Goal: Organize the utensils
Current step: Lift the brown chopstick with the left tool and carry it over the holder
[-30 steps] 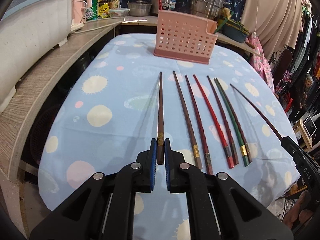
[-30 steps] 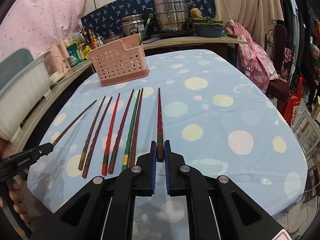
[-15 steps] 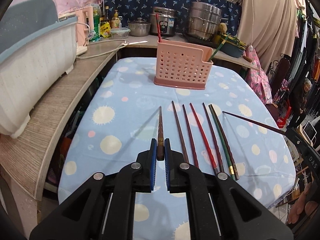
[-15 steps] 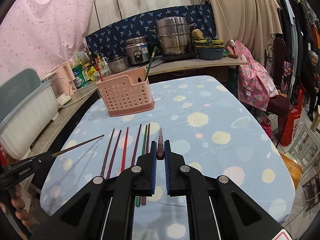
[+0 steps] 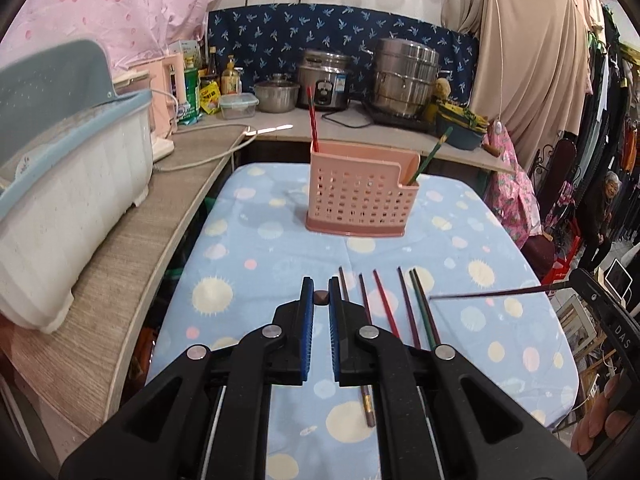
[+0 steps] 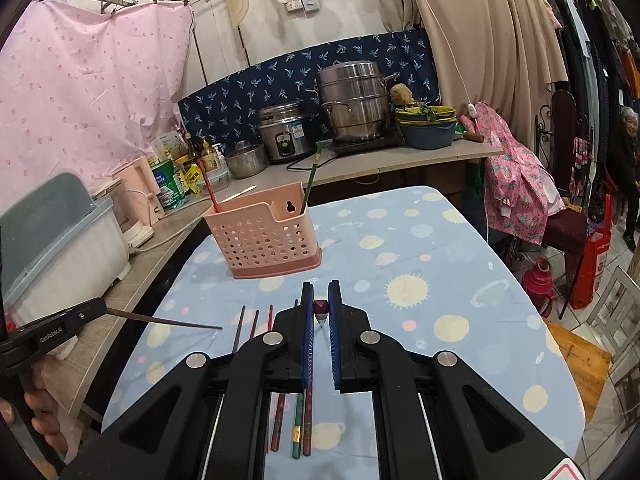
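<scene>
My left gripper (image 5: pixel 321 298) is shut on a dark brown chopstick (image 5: pixel 321 297), seen end-on; the same chopstick shows in the right wrist view (image 6: pixel 168 321). My right gripper (image 6: pixel 320 307) is shut on a dark red chopstick (image 6: pixel 320 309), also in the left wrist view (image 5: pixel 492 293). Both are lifted above the blue dotted tablecloth (image 5: pixel 256 248). Several chopsticks (image 5: pixel 386 308) lie in a row on the cloth beneath. A pink perforated holder (image 5: pixel 360 196) stands beyond, holding a red chopstick (image 5: pixel 312 120) and a green one (image 5: pixel 430 156).
A wooden counter (image 5: pixel 132 248) with a white and blue dish rack (image 5: pixel 68 184) runs along the left. Pots, a rice cooker (image 5: pixel 324 80) and bottles stand on the back counter. A chair with pink cloth (image 6: pixel 520 188) is on the right. A person (image 5: pixel 604 208) stands far right.
Both grippers rose off the table with their chopsticks, which now point forward end-on. The view tilted up; the holder looks farther off.
</scene>
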The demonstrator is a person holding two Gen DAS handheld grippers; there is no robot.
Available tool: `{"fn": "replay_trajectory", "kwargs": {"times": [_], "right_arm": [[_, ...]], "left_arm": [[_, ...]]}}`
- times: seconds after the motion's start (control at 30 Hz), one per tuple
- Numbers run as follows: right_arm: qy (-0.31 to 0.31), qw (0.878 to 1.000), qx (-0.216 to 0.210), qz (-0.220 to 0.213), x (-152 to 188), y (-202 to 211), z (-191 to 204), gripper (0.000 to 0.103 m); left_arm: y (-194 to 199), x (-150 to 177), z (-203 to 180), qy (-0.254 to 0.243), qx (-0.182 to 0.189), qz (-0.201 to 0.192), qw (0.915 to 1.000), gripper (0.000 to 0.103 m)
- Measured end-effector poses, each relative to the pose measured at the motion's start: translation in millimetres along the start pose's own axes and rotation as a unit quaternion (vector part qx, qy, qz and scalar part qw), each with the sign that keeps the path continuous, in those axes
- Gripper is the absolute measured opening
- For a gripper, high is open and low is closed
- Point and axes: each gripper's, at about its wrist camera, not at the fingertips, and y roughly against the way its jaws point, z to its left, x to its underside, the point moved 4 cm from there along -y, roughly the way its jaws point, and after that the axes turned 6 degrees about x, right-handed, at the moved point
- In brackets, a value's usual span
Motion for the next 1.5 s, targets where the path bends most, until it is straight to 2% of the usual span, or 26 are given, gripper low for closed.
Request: {"fn": "replay_trajectory", "kwargs": {"times": [0.47,0.77,1.13,1.5], "right_arm": [[-0.008,1.0,-0.012,-0.028,-49,-5,2,0.007],[-0.032,0.998,-0.038,-0.036,-81,-11,1,0.007],[-0.01,0.995,-0.053,-0.084,-153,-38,38,0.007],[-0.039,0.986,-0.091,-0.135,-237,-87,75,0.007]], "left_arm": [[7,-69,9,0.006,0.017,-0.039,0.9991,0.007],[3,-104,10,0.008,0.021,-0.059,0.998,0.007],[-8,-176,9,0.016,0.007,-0.112,0.9936,0.007],[-33,-258,7,0.02,0.004,-0.166,0.9859,0.007]]}}
